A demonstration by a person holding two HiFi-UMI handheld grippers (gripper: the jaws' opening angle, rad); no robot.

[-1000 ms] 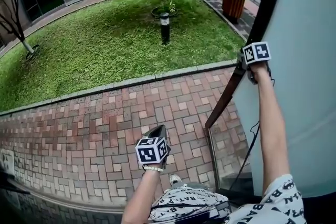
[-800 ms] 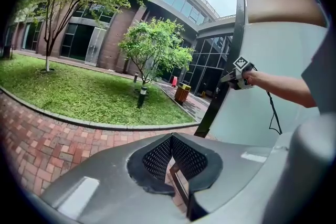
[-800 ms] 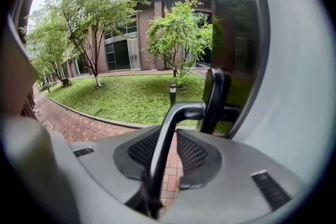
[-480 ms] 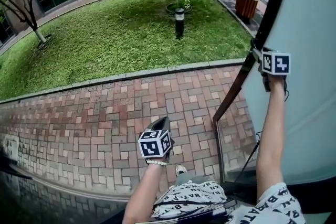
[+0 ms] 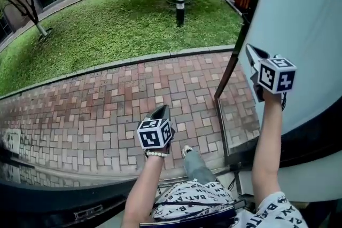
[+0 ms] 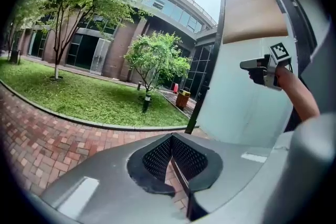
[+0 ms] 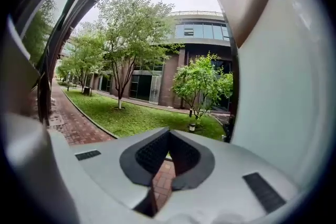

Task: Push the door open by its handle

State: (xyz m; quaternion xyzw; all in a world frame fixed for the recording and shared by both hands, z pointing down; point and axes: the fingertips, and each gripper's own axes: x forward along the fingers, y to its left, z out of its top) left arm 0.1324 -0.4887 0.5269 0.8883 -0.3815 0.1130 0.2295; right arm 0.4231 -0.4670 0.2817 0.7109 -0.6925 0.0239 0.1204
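Outdoor courtyard, brick paving point(image 5: 107, 109), lawn point(image 5: 117, 29), trees point(image 6: 152, 57), glass-fronted brick buildings point(image 7: 202, 31)

Brick paving point(image 5: 96, 115), lawn point(image 5: 117, 29), tree point(image 6: 155, 57), glazed building point(image 7: 202, 34).

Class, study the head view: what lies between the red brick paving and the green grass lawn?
A narrow pale stone kerb runs between the red brick paving and the green grass lawn; the head view shows it.
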